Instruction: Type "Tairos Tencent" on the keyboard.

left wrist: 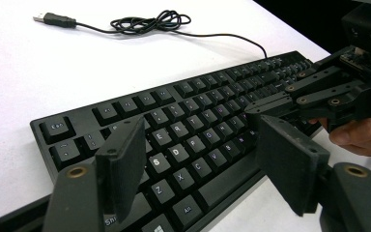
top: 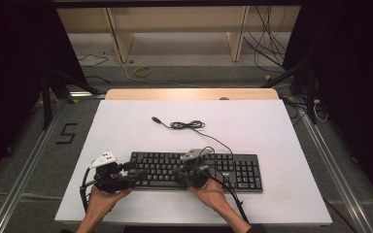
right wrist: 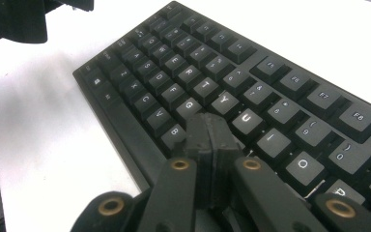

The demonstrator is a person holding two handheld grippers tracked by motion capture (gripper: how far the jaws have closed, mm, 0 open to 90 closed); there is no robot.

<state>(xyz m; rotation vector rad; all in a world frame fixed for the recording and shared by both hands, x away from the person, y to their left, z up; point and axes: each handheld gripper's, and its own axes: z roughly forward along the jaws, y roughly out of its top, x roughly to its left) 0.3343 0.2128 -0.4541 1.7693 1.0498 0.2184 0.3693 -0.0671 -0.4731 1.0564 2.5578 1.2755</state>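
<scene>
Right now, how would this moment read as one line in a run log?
left gripper: open, over keyboard left end | right gripper: shut, tip at H/J keys | cable: coiled behind, unplugged

Both forearms entering from the bottom edge of the high view, each hand gripping one tool. Left tool (top: 128,174) held low at the left, pointing right, jaws standing wide apart with nothing between them; left hand (top: 104,198) wrapped beneath its body. Right tool (right wrist: 211,130) held just right of centre, jaws pressed fully together, tips angled downward; right hand (top: 211,191) cupped behind it. Cable trailing from each.
</scene>
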